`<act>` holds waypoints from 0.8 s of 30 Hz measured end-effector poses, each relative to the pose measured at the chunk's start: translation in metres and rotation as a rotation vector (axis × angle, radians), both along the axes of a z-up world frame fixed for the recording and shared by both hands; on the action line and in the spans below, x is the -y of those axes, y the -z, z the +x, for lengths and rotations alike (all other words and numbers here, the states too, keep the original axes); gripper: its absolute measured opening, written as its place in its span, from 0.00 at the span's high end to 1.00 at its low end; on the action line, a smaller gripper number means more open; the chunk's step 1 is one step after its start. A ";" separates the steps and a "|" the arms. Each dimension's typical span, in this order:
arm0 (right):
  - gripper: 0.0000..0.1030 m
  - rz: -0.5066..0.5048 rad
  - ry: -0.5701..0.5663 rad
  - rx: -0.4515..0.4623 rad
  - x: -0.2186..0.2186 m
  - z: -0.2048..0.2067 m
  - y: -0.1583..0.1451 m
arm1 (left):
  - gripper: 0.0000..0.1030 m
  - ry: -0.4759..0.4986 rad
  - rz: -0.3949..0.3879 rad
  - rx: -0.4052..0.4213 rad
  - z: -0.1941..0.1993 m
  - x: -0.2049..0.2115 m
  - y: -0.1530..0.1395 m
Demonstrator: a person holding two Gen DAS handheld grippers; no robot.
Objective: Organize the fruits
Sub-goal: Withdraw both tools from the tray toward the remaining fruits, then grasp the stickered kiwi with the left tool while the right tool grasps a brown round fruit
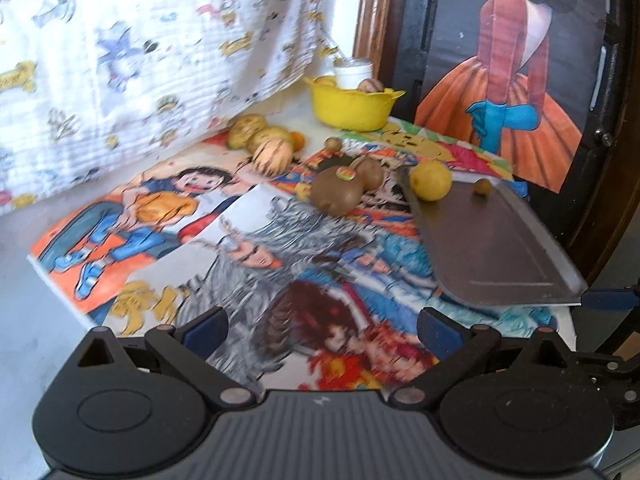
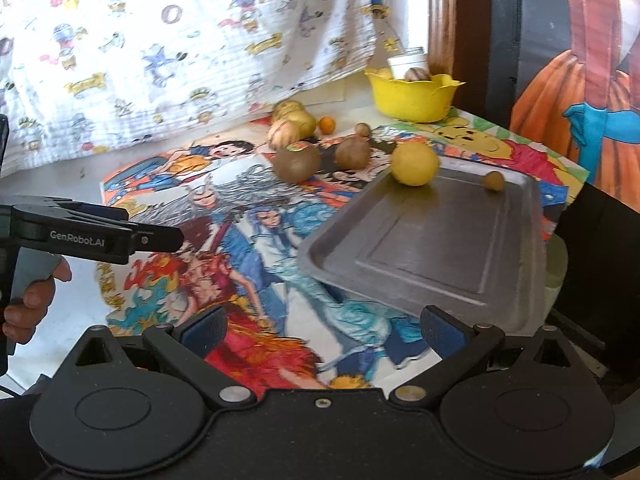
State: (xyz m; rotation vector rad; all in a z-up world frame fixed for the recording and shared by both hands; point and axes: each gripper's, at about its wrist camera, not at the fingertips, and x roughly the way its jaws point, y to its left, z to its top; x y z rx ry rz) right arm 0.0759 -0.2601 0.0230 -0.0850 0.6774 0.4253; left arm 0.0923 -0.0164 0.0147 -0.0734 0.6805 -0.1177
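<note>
Left gripper (image 1: 322, 330): jaws spread wide, nothing between them, held low over the cartoon-printed mat (image 1: 248, 240). Right gripper (image 2: 324, 330): likewise spread and empty, over the same mat, its right finger near the tray's (image 2: 432, 248) front edge. In the right view the left gripper shows side-on at the left edge, with a hand (image 2: 34, 300) on its grip.

Tray: grey metal, rectangular, on the right part of the mat. 2 fruits lie on it at the far end: 1 yellow lemon (image 2: 415, 164) at the far left corner and 1 small brown fruit (image 2: 494, 181) near the far right, well apart from each other. The rest of the tray is bare.

Mat, beyond the tray: 2 kiwis (image 2: 296, 162), the nearer one bearing a sticker, the second (image 2: 352, 152) just beside it. A small brown round fruit (image 2: 363, 129) lies behind them. Further back, by the hanging printed cloth (image 2: 160, 40), sits a cluster of pale yellowish fruits (image 1: 260, 136), 1 of them striped, with a small orange fruit (image 2: 327, 124) just beside it.

Yellow bowl (image 2: 412, 98): at the far end of the table, holding a white cup (image 2: 406, 65) and at least 1 striped fruit; the remaining contents cannot be made out.

Both views are slightly blurred.
</note>
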 end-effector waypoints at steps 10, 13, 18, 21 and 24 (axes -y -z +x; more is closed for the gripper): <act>0.01 0.022 -0.061 -0.008 -0.024 0.006 -0.001 | 0.00 -0.029 0.034 -0.015 -0.003 -0.017 0.001; 0.01 0.010 -0.078 0.000 -0.026 0.012 -0.003 | 0.00 -0.033 0.050 -0.018 0.000 -0.021 0.001; 0.01 -0.014 -0.113 0.041 -0.023 0.024 -0.010 | 0.00 -0.028 0.079 -0.012 0.008 -0.023 -0.003; 0.01 -0.056 -0.132 0.071 -0.020 0.037 -0.014 | 0.00 -0.021 0.101 -0.002 0.016 -0.023 -0.007; 0.01 -0.096 -0.164 0.109 -0.013 0.052 -0.018 | 0.00 -0.003 0.123 0.010 0.026 -0.022 -0.010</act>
